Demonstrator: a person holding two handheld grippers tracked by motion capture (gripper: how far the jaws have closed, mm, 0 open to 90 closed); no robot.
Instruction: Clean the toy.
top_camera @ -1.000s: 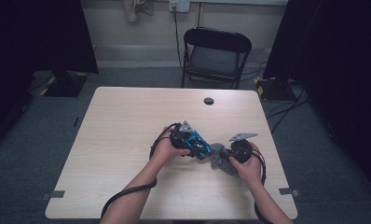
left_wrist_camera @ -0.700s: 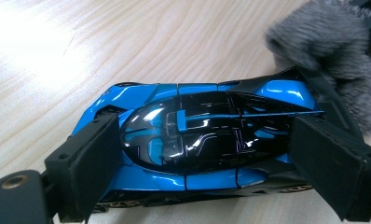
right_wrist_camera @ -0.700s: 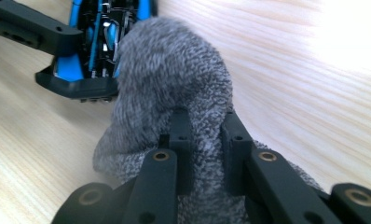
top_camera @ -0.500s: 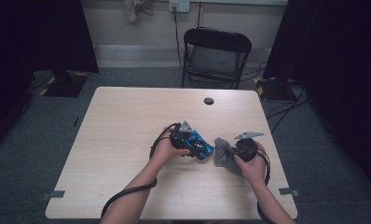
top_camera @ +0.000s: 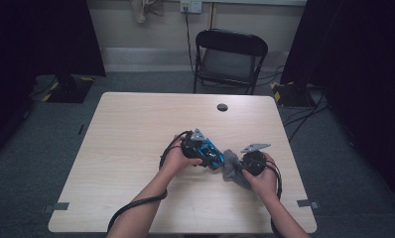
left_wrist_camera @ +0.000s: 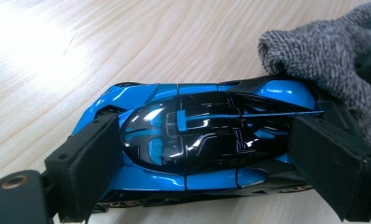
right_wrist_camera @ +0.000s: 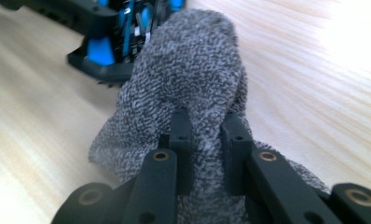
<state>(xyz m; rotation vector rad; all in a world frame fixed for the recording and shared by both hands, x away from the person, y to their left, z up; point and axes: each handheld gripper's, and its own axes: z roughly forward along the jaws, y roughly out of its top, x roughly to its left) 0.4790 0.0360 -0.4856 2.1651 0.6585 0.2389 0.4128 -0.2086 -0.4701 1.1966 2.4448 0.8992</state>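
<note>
The blue and black toy car is taken as the landmark here, and it is seen lying on the wooden table, in the half nearer the person and a little right of centre. It is clamped by the left gripper: the jaws are spread wide, one black pad is pressed against each end of the car, and the roof is left showing between them. In the high view the left gripper is held by the person's left hand just left of the car.

Against the car's far end a grey knitted cloth is pressed, touching the bodywork. In the right gripper view the cloth is seen bunched up and pinched between the nearly closed jaws of the right gripper, with only a fold of fabric between the pads. The car is seen just beyond the cloth there, in contact with it.

From above, the right gripper is found just right of the car, with the cloth between the two. A small dark round spot is seen on the table well beyond the car, and a black folding chair is placed past the far edge.
</note>
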